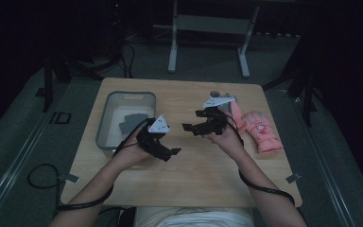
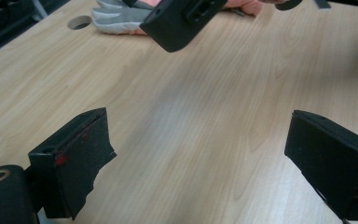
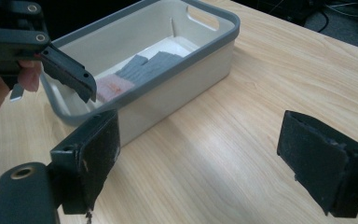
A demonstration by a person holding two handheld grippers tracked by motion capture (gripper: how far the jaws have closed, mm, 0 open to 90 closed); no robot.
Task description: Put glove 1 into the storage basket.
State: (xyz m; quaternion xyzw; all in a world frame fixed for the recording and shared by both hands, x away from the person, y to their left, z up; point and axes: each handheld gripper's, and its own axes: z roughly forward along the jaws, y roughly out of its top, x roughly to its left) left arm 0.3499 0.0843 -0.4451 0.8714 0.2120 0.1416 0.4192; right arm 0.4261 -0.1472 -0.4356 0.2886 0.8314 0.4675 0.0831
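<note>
Claws: your left claw (image 1: 172,152) and right claw (image 1: 187,127) gape empty over the desk (image 1: 198,165). Step: between items. Next: reach the pink glove (image 1: 262,132) at three o'clock.

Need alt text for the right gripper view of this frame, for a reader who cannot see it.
Two black jaws of the right tool stand wide apart with nothing between them, above a light wooden table. Beyond sits a white bin with a grey rim, holding grey and pink fabric pieces. The left tool, held in a hand, shows at upper left.
</note>
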